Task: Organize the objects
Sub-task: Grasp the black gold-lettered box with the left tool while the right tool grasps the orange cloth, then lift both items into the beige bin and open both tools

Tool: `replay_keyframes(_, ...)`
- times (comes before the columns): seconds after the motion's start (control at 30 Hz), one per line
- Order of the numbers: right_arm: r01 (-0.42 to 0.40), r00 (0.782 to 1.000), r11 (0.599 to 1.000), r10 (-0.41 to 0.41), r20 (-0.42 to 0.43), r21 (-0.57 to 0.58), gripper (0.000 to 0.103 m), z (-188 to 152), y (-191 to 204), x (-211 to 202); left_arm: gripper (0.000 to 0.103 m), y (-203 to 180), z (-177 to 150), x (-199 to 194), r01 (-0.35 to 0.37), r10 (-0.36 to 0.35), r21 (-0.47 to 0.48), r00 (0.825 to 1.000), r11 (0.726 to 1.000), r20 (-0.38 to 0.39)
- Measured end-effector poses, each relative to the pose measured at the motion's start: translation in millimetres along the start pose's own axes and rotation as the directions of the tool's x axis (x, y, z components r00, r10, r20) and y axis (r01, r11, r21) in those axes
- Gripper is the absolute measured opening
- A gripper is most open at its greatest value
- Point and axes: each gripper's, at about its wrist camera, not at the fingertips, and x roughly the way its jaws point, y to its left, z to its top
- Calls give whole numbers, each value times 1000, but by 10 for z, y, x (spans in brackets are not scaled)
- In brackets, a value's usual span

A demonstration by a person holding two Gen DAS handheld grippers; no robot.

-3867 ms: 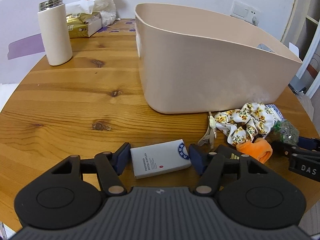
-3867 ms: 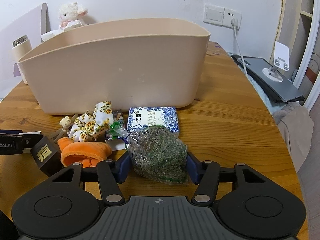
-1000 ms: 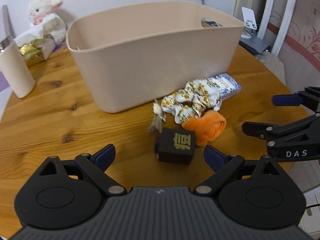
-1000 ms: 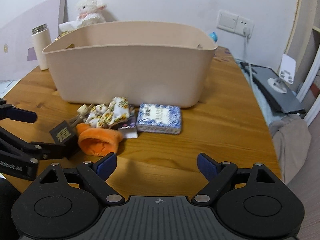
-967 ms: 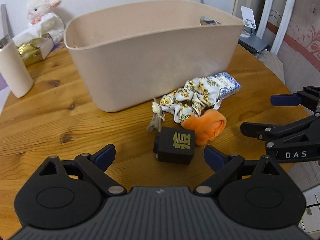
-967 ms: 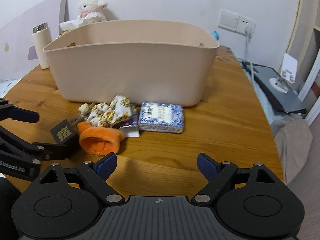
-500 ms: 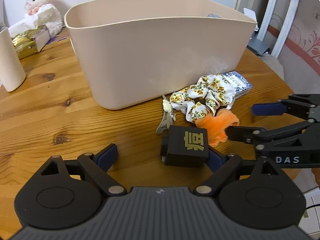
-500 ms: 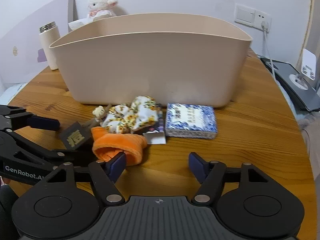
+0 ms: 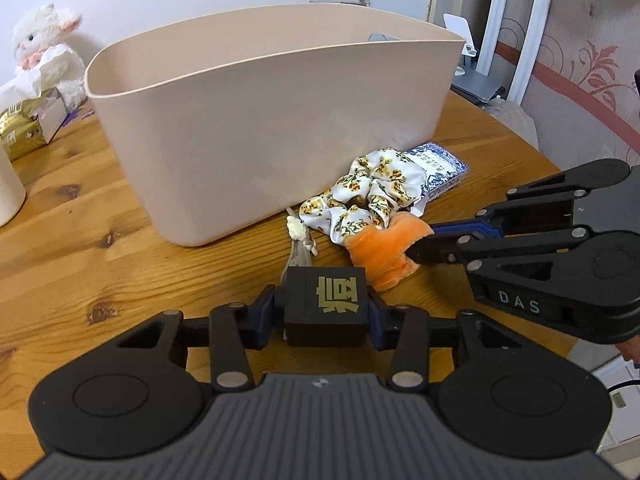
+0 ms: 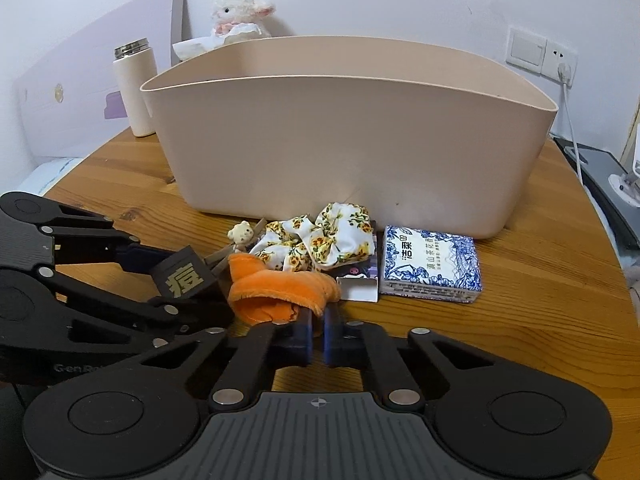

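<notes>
The left tongs (image 9: 326,311) were clamped on a black box (image 9: 325,305) with a gold character on its face, one blue pad pressed against each side, the box low over the wooden tabletop (image 9: 72,248) in front of the beige bin (image 9: 280,120); whether the box touched the wood could not be told. In the right wrist view the same box (image 10: 185,278) sat between the left tongs' fingers (image 10: 136,258) at the left. The right tongs (image 10: 317,338) were drawn together on the near edge of an orange plush piece (image 10: 280,288), the pads pinching the fabric with only a thin gap between them; from the left wrist view the right tongs (image 9: 420,242) reached in from the right and bit the plush (image 9: 380,248) at its right end. The plush lay on the tabletop just beside the box. Behind it, touching it, lay a floral scrunchie (image 10: 320,240), and to its left a small bear charm (image 10: 241,233) on a brown strip. A white card with a purple print (image 10: 358,280) lay partly under the scrunchie, and a blue-and-white packet (image 10: 430,264) sat just right of it, near the bin's wall. The whole cluster was outside the bin, close against its front. Farther back stood a white flask (image 10: 134,92) left of the bin, and a plush lamb (image 10: 240,10) behind it
</notes>
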Motion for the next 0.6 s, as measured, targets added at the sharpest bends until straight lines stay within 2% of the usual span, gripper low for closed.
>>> replay_keyframes(0.13,5,1000,1000,-5,14,-1,2,-37,-12,-62,47,15,-28,-64,1,-1,-15,1000,1000,-7)
replay_keyframes(0.3,23,999,1000,-23,45,-7,1,-35,-35,-229,47,20,-34,-216,-5,5,-13,1000,1000,19)
replay_keyframes(0.6,78,981,997,-81,175,23,1,129,-241,-730,47,36,158,-635,-26,29,-24,991,999,134)
